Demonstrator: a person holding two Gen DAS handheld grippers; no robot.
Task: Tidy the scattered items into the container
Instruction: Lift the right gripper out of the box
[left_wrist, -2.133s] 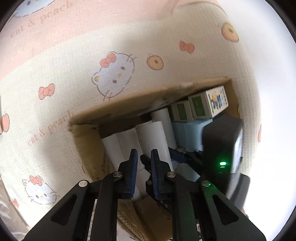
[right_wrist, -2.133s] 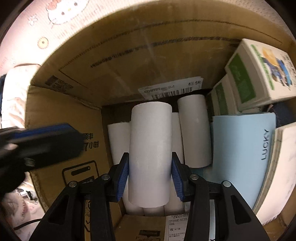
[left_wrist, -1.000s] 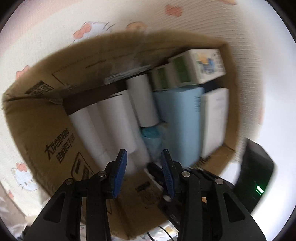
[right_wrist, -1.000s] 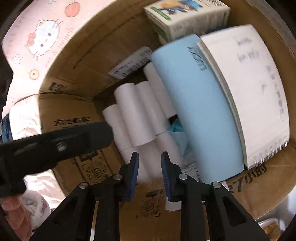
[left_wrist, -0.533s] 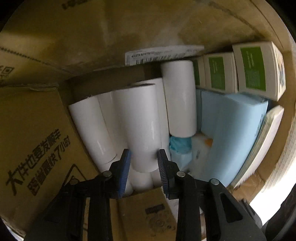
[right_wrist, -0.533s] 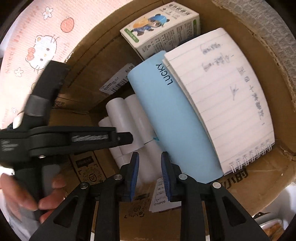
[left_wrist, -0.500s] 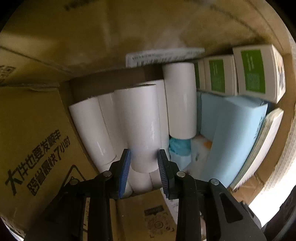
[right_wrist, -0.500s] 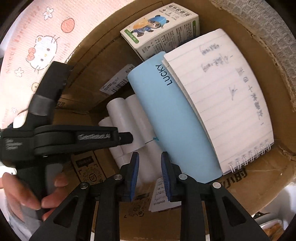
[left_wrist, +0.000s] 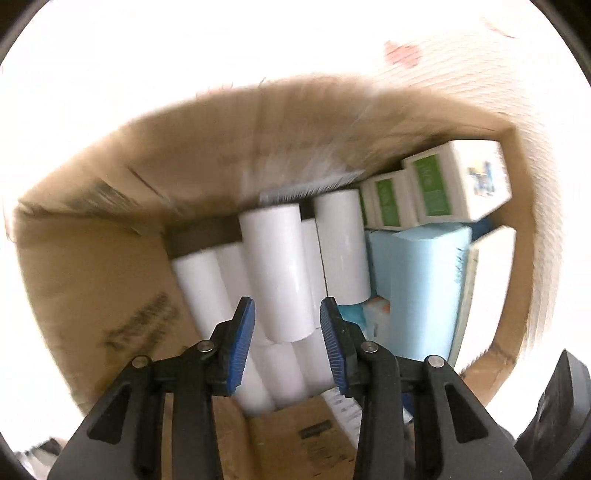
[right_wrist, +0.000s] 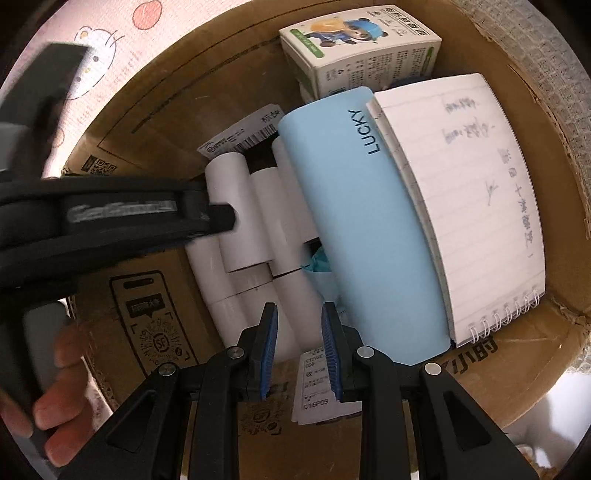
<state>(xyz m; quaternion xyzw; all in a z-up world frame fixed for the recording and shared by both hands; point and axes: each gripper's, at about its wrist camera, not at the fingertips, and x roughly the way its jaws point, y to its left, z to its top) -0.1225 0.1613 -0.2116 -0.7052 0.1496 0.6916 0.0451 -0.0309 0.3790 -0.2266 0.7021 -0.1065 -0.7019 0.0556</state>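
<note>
The cardboard box (left_wrist: 110, 295) is open on top, and both grippers point down into it. White paper rolls (left_wrist: 275, 273) lie packed side by side in the left part of the box. Next to them stands a light blue book (right_wrist: 362, 229) with the word LUCKY on its spine. A spiral notebook (right_wrist: 469, 206) with lined pages leans against the blue book. Small white and green boxes (left_wrist: 454, 181) sit at the far end, one with a cartoon bear on it.

The left gripper (left_wrist: 287, 347) is over the rolls. Its jaws have just been opening, and now they stand apart with a gap on each side of the top roll. They hold nothing. The view here is blurry.

The right gripper (right_wrist: 297, 350) is near the front wall of the box. Its blue pads are close together but not touching, and nothing is between them. A hand (right_wrist: 59, 387) holds the left gripper's handle at the left edge of the right wrist view.
</note>
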